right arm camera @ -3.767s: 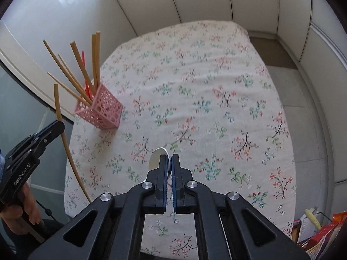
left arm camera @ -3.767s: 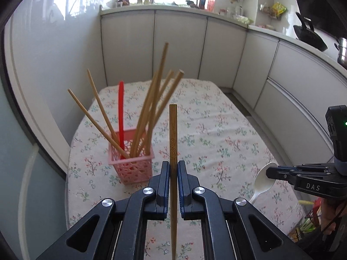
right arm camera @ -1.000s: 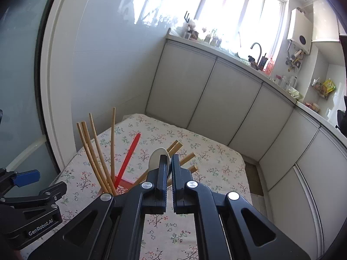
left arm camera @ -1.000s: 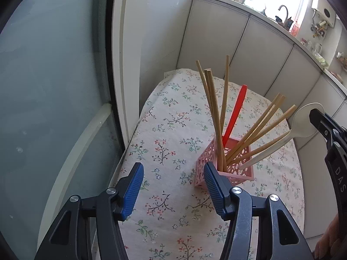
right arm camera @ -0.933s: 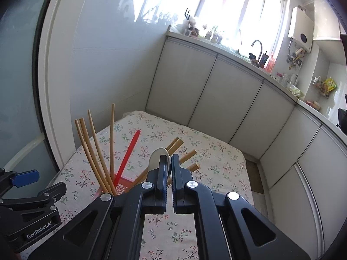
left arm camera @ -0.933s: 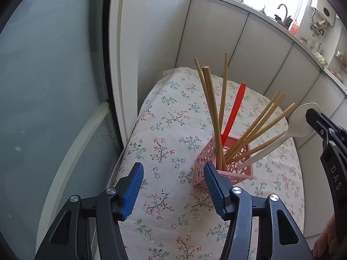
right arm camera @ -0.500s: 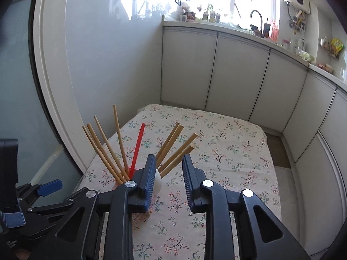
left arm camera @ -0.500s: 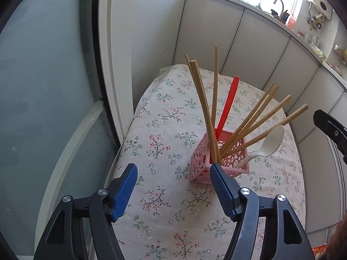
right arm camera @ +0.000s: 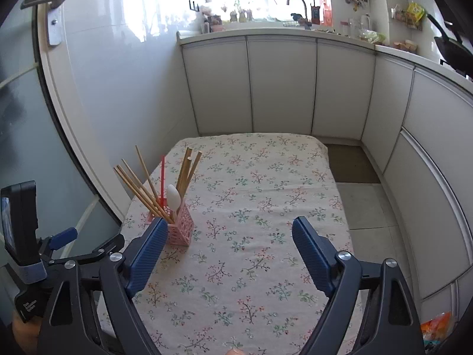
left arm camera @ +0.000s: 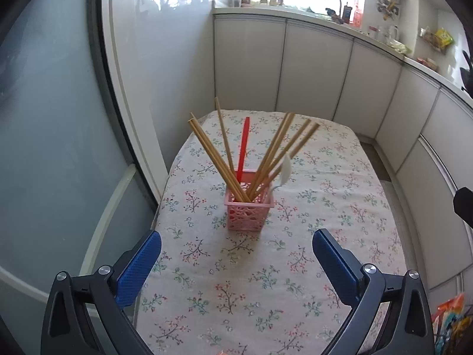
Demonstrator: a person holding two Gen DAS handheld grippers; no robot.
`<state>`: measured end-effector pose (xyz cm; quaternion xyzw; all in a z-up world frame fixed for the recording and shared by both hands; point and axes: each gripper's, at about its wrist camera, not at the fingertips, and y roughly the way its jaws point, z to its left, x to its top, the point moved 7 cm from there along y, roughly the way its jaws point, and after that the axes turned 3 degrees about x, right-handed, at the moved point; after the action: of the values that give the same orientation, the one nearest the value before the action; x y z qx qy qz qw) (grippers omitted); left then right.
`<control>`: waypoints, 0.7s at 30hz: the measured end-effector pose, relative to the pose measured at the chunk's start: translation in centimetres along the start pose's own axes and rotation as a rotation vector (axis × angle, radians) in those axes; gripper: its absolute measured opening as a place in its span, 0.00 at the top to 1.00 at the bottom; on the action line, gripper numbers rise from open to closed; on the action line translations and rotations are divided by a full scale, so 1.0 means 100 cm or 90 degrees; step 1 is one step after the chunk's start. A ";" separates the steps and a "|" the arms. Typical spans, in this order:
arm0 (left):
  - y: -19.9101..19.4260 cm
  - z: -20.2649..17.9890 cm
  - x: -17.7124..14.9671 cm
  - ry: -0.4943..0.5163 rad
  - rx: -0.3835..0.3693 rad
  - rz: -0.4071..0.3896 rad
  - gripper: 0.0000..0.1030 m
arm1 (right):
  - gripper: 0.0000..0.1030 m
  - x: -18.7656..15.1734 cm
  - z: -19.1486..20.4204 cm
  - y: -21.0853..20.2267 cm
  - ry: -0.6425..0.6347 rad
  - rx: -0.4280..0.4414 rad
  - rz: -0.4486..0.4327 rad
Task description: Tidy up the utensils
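Note:
A pink lattice utensil holder [left arm camera: 247, 210] stands on the floral tablecloth [left arm camera: 310, 236]. It holds several wooden chopsticks [left arm camera: 212, 156], a red utensil [left arm camera: 243, 151] and a white spoon [left arm camera: 284, 169]. My left gripper [left arm camera: 236, 269] is open and empty, pulled back on the near side of the holder. In the right wrist view the holder [right arm camera: 180, 228] sits at the left with the spoon [right arm camera: 173, 196] bowl up. My right gripper [right arm camera: 227, 256] is open and empty, to the right of the holder and nearer than it.
White cabinets [right arm camera: 280, 85] run along the far and right sides under a counter with a faucet [right arm camera: 295, 3]. A frosted glass door [left arm camera: 44, 148] stands at the left. Tiled floor [right arm camera: 363, 207] lies to the right of the table.
The white spoon left my right gripper and now stands in the holder. My right gripper opened wide and drew back. My left gripper also drew back and opened wider.

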<state>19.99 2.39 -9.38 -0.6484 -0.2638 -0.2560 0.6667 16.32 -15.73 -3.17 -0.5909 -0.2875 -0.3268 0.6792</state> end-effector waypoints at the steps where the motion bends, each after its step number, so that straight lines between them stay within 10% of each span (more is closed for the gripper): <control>1: -0.010 -0.005 -0.002 0.008 0.001 -0.005 0.00 | 0.01 -0.004 -0.004 -0.012 0.000 -0.016 -0.004; 21: -0.116 -0.036 -0.018 0.056 0.004 -0.116 0.00 | 0.00 -0.039 -0.038 -0.101 0.024 -0.105 -0.020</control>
<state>10.82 -1.49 -2.28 -0.6075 -0.2931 -0.3430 0.6538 6.00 -20.00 -0.51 -0.6341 -0.2564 -0.3711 0.6281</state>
